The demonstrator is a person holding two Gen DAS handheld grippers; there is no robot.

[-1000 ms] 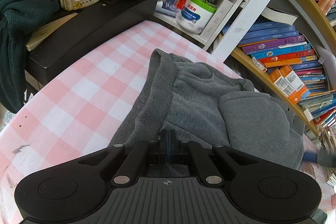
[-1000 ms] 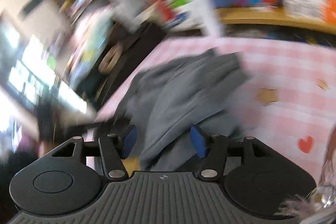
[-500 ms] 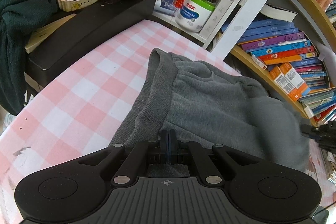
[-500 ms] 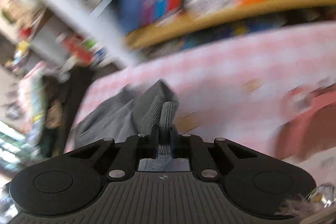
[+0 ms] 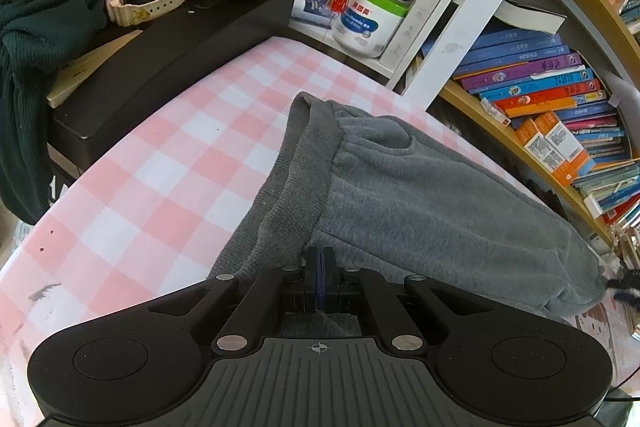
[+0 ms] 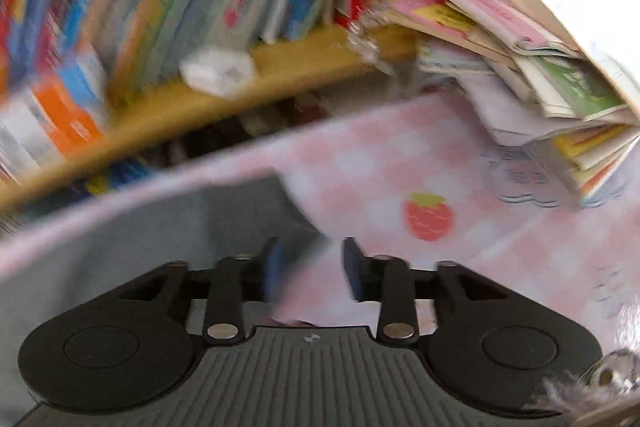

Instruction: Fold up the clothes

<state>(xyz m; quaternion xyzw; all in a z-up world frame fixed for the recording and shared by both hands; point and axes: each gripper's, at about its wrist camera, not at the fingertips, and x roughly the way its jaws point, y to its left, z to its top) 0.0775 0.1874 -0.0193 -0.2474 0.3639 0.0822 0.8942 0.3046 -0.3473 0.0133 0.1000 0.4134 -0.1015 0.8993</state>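
Left gripper [image 5: 320, 277] pinching grey sweatpants [image 5: 420, 203] on checked cloth [image 5: 160, 187]; right gripper [image 6: 310, 267] opening, nothing between.

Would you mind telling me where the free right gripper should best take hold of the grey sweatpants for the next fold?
Probably the far loose end of the grey sweatpants, approached from the open tablecloth side: that edge lies thin and free, while the left gripper already pinches the ribbed waistband.

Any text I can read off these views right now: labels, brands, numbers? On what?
No text reads with certainty.
White tub, green lid: red characters and a blue printed band, too small to read.
Book spines on the shelf: titles too small.
Books in the right wrist view: blurred, unreadable.
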